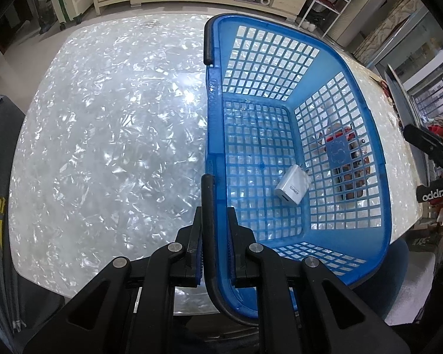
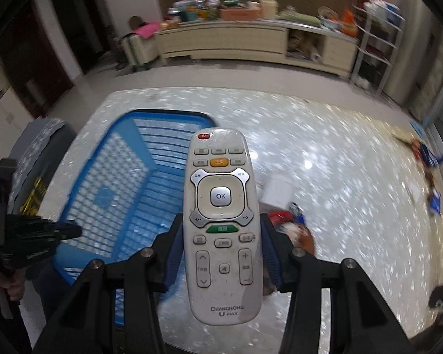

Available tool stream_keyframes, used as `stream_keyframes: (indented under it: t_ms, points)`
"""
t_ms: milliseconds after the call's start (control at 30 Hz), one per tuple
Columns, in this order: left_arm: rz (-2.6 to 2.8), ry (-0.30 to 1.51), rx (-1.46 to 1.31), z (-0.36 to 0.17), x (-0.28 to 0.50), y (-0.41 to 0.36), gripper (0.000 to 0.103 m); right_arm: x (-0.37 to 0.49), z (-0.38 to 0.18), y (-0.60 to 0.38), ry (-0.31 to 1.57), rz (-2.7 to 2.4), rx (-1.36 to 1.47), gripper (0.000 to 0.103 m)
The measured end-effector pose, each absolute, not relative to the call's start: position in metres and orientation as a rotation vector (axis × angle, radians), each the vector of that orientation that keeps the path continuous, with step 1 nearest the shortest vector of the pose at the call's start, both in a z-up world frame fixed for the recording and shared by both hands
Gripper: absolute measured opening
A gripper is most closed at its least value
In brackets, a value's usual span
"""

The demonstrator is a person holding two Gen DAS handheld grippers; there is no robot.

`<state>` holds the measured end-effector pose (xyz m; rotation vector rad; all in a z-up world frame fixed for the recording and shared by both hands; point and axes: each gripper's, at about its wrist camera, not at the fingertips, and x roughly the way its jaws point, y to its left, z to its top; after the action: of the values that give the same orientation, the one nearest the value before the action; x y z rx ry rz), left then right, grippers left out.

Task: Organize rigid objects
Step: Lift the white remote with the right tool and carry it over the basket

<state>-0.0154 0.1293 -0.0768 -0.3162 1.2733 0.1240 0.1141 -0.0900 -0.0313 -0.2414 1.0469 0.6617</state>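
Holding now: your right hand-held gripper (image 2: pixel 221 253) is clamped partway closed on the remote control (image 2: pixel 221 221), pads on its two long edges near the lower half, above the tabletop (image 2: pixel 354 191) and beside the basket.
Remote handling: you should find it light, stiff and smooth-cased; the plastic looks worn and could slip lengthwise, so keep the squeeze on the narrow waist, not on the buttons.
Basket: your left hand-held gripper (image 1: pixel 215 253) is fully closed on the rim and black handle of the blue basket (image 1: pixel 369 153), which sits on the tabletop edge.
Basket handling: you can expect light, slightly springy lattice walls, so the rim is the firm place to hold.
Already inside: a white charger (image 1: pixel 292 187) lies on the basket floor; small, hard, not fragile.
Left out: a blurred cluster of small items (image 2: pixel 283 218) lies on the tabletop just beyond the remote; you cannot tell what they are.
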Motion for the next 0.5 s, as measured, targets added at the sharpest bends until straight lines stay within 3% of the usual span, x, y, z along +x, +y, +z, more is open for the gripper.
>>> stream_keyframes:
  t_ms: [500]
  points:
    - [0.118, 1.27, -0.321, -0.077, -0.017, 0.13, 0.014, 0.092, -0.064, -0.01, 1.041, 0.9, -0.399, 0.046]
